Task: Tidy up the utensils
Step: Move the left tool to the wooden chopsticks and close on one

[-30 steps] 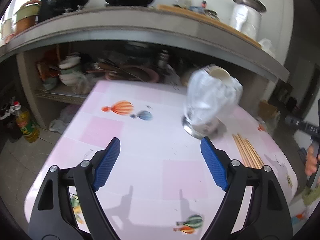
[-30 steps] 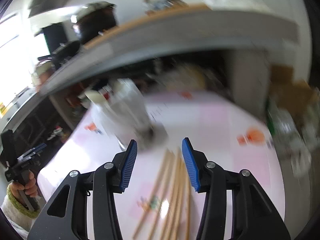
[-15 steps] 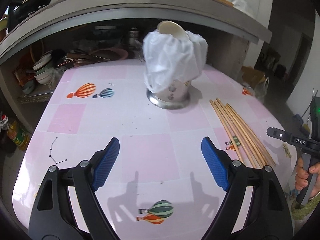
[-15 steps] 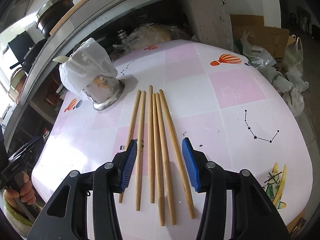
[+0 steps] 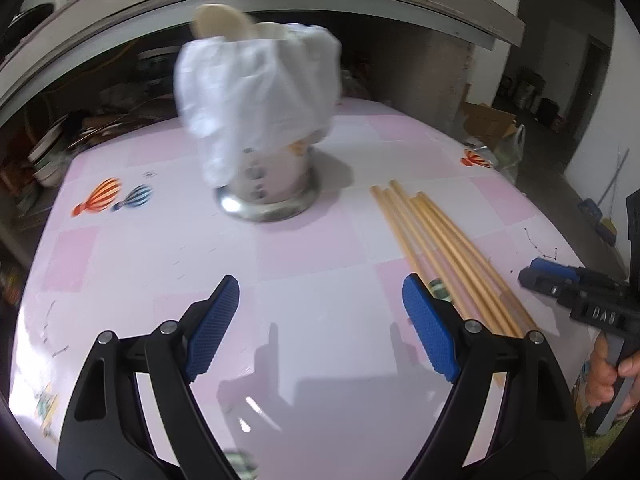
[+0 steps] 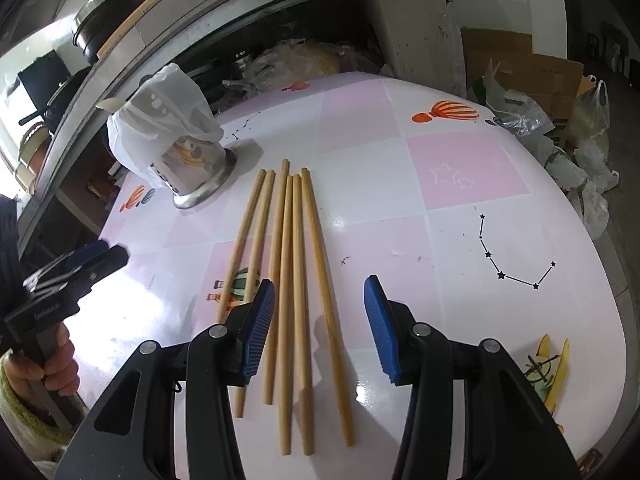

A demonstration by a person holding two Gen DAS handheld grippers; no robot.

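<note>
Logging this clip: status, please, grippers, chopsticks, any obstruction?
Left gripper open, empty, facing the holder. Right gripper open, over the chopsticks. Six chopsticks flat on the table, none held. Plastic bag drapes the holder.

So the table (image 6: 460,168) sits right up against a shelf unit, cluttered shelves behind it. The holder (image 5: 266,184) stands on the table toward the back, with a bag (image 5: 256,96) draped over its top. The chopsticks (image 6: 288,264) lie flat side by side, just right of the holder and nearer the front edge. Bags and a cardboard box (image 6: 520,72) are on the floor off to the right.
</note>
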